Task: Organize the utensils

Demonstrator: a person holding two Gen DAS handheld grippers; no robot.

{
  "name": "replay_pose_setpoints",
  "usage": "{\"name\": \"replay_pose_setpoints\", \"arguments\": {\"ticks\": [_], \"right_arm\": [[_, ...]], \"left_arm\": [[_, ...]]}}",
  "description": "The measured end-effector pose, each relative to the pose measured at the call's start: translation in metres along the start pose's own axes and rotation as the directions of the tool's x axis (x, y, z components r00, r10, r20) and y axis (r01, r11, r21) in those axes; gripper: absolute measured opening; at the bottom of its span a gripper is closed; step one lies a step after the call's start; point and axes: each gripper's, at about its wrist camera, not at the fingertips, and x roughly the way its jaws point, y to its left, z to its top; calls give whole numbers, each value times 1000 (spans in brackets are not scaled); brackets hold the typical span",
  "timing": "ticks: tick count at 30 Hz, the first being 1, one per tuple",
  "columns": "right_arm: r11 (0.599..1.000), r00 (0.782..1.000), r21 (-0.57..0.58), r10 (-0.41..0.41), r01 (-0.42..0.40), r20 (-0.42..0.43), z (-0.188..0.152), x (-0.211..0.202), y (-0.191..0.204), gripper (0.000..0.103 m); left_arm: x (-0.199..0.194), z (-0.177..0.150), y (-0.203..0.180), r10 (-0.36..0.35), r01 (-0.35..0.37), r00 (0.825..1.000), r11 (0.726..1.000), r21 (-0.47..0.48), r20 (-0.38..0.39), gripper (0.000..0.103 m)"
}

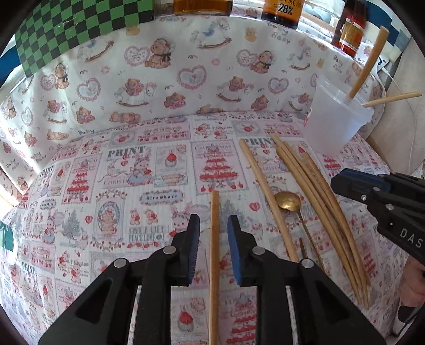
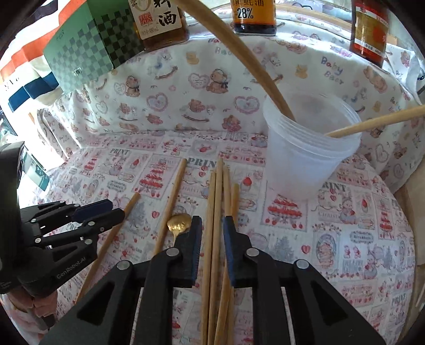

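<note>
Wooden chopsticks lie on the patterned cloth. My left gripper (image 1: 213, 228) is open with one single chopstick (image 1: 214, 254) lying between its jaws. My right gripper (image 2: 212, 231) is open over a bundle of several chopsticks (image 2: 216, 212), also seen in the left wrist view (image 1: 318, 196). Another loose chopstick (image 2: 171, 204) and a gold spoon (image 2: 179, 223) lie between the grippers. A translucent plastic cup (image 2: 305, 148) at the back right holds two chopsticks (image 2: 239, 50). The cup shows in the left wrist view (image 1: 336, 122) too.
Sauce and wine bottles (image 2: 253, 16) stand on a ledge behind the cloth backdrop. A green checkered box (image 2: 87, 50) stands at the back left. The table's edge curves along the right side (image 2: 409, 212).
</note>
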Motion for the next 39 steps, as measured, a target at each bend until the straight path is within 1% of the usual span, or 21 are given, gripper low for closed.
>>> {"name": "replay_pose_setpoints", "arguments": {"ticks": [4, 5, 7, 9, 10, 11, 13, 16, 17, 18, 19, 21, 23, 25, 27, 29, 31, 32, 34, 37, 39], "right_arm": [[1000, 1000, 8, -24, 24, -17, 4, 22, -7, 18], [999, 999, 13, -40, 40, -28, 5, 27, -9, 18], [998, 998, 27, -59, 59, -31, 6, 31, -11, 18], [996, 996, 18, -93, 93, -7, 6, 32, -10, 18], [994, 994, 17, -112, 111, 10, 8, 33, -8, 18], [993, 993, 18, -120, 120, 20, 10, 35, -7, 18], [993, 993, 42, -114, 112, 36, 15, 41, -9, 18], [993, 996, 94, -81, 77, 43, 16, 46, -17, 17], [992, 997, 112, -61, 56, 45, 15, 48, -22, 15], [991, 997, 127, -53, 46, 51, 14, 45, -25, 9], [990, 997, 134, -57, 48, 59, 13, 42, -28, 3], [992, 994, 123, -39, 27, 103, 13, 27, -29, 3], [995, 987, 100, -26, 10, 159, 12, 6, -26, 3], [998, 979, 62, -23, 11, 203, 10, -19, -22, 3], [999, 975, 29, -18, 12, 223, 8, -34, -17, 3], [999, 978, 25, -32, 27, 207, 8, -38, -14, 3], [999, 987, 27, -44, 41, 154, 10, -30, -13, 4], [998, 991, 32, -53, 50, 121, 11, -22, -12, 5], [996, 995, 52, -70, 66, 77, 10, -2, -11, 15], [991, 995, 99, -93, 90, 20, 8, 22, -20, 16], [988, 995, 123, -99, 97, 10, 8, 30, -26, 16]], "left_arm": [[21, 6, -1, 20, -20, 1000, 1000, 3, -7, 22], [21, 6, -2, 32, -32, 999, 999, 14, 15, 22], [25, 8, -5, 56, -57, 998, 998, 32, 24, 22], [25, 8, -4, 46, -47, 999, 999, 22, 28, 18], [28, 9, -5, 41, -41, 999, 999, 23, 28, 9], [28, 9, -6, 38, -39, 999, 999, 26, 26, 6], [24, 8, -4, 32, -33, 999, 999, 10, 36, 6], [3, 9, 0, 17, -16, 993, 1000, -11, 120, 6], [-6, 10, 2, 13, -11, 988, 1000, -17, 156, 6], [-19, 10, 3, 8, -3, 980, 1000, -26, 200, 6], [-35, 10, 5, 2, 8, 968, 999, -38, 252, 6], [-63, 8, 9, 5, 16, 936, 998, -56, 353, 6], [-99, 2, 12, 23, 7, 879, 998, -62, 475, 6], [-127, -7, 15, 31, 9, 826, 998, -68, 563, 6], [-156, -15, 22, 29, 35, 770, 996, -88, 637, 6], [-177, -21, 29, 30, 61, 717, 993, -105, 697, 6], [-193, -27, 33, 47, 63, 675, 991, -121, 736, 6], [-198, -30, 35, 55, 65, 660, 989, -129, 749, 6], [-207, -34, 38, 56, 67, 642, 989, -129, 765, 6], [-207, -41, 36, 77, 38, 622, 991, -129, 779, 6], [-205, -41, 34, 84, 17, 625, 992, -122, 776, 6]]}}
